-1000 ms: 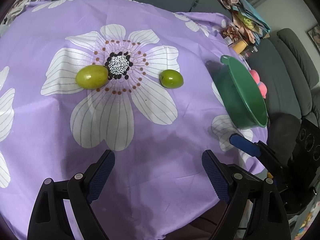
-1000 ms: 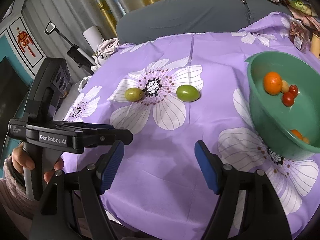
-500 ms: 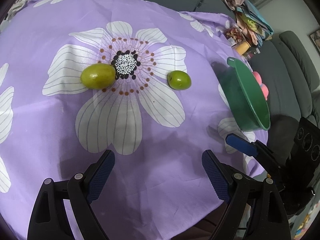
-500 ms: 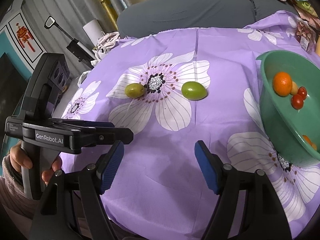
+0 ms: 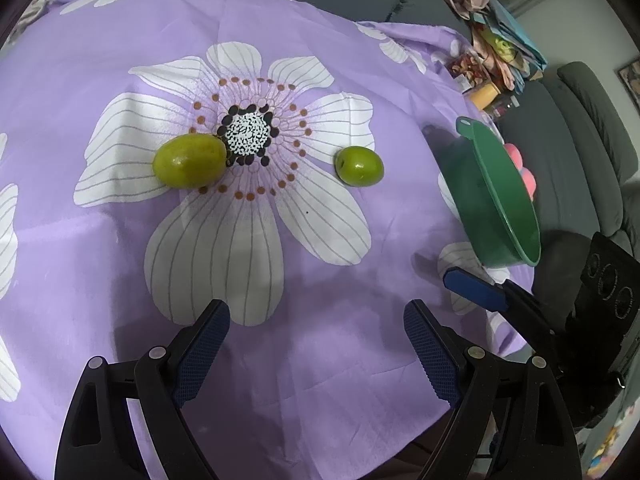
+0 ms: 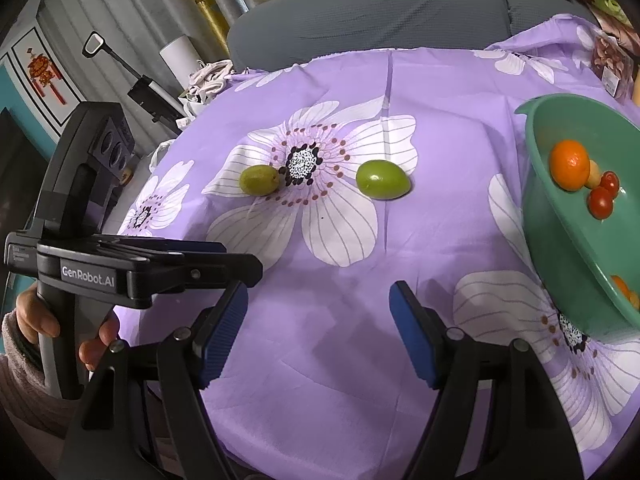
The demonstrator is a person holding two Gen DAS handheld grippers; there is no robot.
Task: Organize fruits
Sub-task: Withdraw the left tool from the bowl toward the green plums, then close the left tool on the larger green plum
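Note:
Two green fruits lie on the purple flowered cloth either side of a flower's dark centre: a larger fruit (image 5: 189, 161) (image 6: 259, 179) on the left and a smaller fruit (image 5: 359, 167) (image 6: 383, 179) on the right. A green bowl (image 5: 496, 196) (image 6: 568, 224) stands at the right edge and holds an orange (image 6: 570, 165), red tomatoes (image 6: 600, 202) and other small fruit. My left gripper (image 5: 316, 320) is open and empty, well short of both green fruits. My right gripper (image 6: 318, 300) is open and empty too, near the table's front.
The purple cloth (image 5: 280, 360) hangs over the table's near edge. A grey sofa (image 6: 372, 8) runs behind the table, with piled clothes and snack packets (image 5: 488, 60) at the back right. A person's hand (image 6: 40, 320) holds the left gripper's handle at the left.
Both views have drifted slightly: the fruits sit a little further right and lower in each frame. Nothing on the table has moved, and both grippers stay open.

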